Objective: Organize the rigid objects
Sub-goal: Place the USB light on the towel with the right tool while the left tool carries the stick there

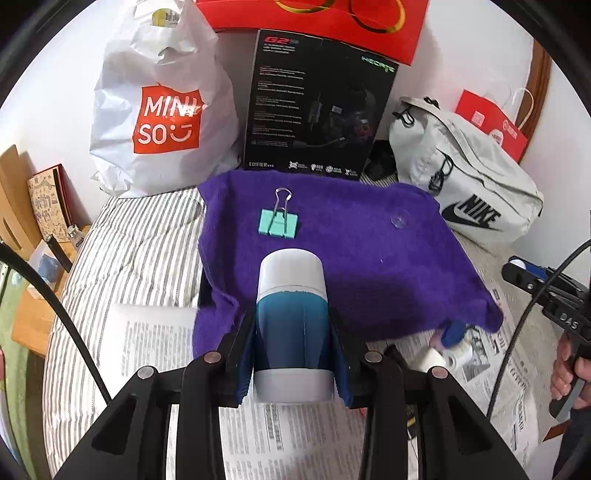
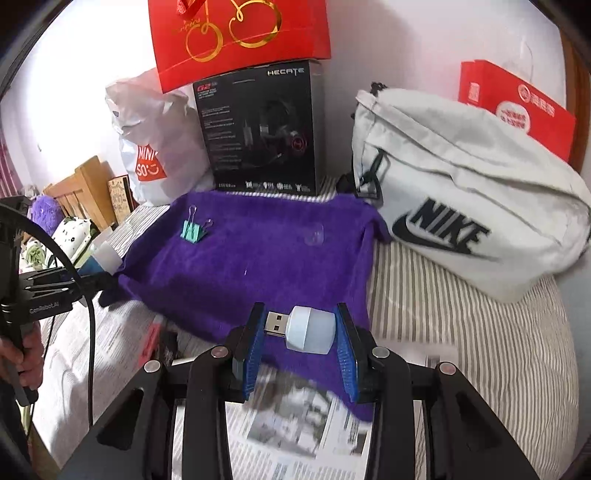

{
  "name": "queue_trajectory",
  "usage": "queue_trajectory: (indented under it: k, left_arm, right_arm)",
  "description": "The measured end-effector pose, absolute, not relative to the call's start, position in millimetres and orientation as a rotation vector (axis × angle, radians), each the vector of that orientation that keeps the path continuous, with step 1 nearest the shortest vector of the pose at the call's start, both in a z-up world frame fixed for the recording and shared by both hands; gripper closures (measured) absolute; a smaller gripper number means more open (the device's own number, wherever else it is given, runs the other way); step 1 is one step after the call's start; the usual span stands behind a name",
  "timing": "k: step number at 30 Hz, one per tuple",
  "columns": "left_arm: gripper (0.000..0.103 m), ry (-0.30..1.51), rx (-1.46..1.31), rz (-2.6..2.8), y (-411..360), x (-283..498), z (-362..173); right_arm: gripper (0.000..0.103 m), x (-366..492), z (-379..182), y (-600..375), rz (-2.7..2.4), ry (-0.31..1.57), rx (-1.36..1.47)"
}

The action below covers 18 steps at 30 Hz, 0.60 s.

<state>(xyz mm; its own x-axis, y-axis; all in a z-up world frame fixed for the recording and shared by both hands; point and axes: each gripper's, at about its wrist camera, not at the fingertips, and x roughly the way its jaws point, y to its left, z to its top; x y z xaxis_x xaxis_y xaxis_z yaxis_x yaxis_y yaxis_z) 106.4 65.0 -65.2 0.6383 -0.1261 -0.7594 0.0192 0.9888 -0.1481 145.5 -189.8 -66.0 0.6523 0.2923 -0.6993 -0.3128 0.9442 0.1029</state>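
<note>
My left gripper (image 1: pixel 291 332) is shut on a blue bottle with white cap (image 1: pixel 291 306), held over the near edge of a purple towel (image 1: pixel 351 236). My right gripper (image 2: pixel 301 328) is shut on a small white USB light (image 2: pixel 306 328), plug pointing left, above the towel's near edge (image 2: pixel 240 266). A teal binder clip (image 1: pixel 277 221) lies on the towel's far left; it also shows in the right wrist view (image 2: pixel 192 230). A clear suction cup (image 1: pixel 399 220) lies at the far right of the towel (image 2: pixel 313 234). The right gripper shows at the left view's right edge (image 1: pixel 532 277).
Behind the towel stand a white Miniso bag (image 1: pixel 162 110), a black headset box (image 1: pixel 317 110), a red gift bag (image 2: pixel 236 33) and a grey Nike bag (image 2: pixel 461 192). Newspaper (image 1: pixel 303 435) covers the striped bedding (image 2: pixel 461 332). A small white item (image 1: pixel 447 354) lies near the towel's right corner.
</note>
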Motion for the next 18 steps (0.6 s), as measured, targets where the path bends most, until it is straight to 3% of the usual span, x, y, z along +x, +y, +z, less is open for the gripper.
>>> queue_trajectory:
  k: [18]
  left_arm:
    - [0.069,0.895,-0.173,-0.109,86.3,151.9,-81.4]
  right_arm:
    - [0.067,264.8,-115.4,-139.2,0.327,0.905,-0.127]
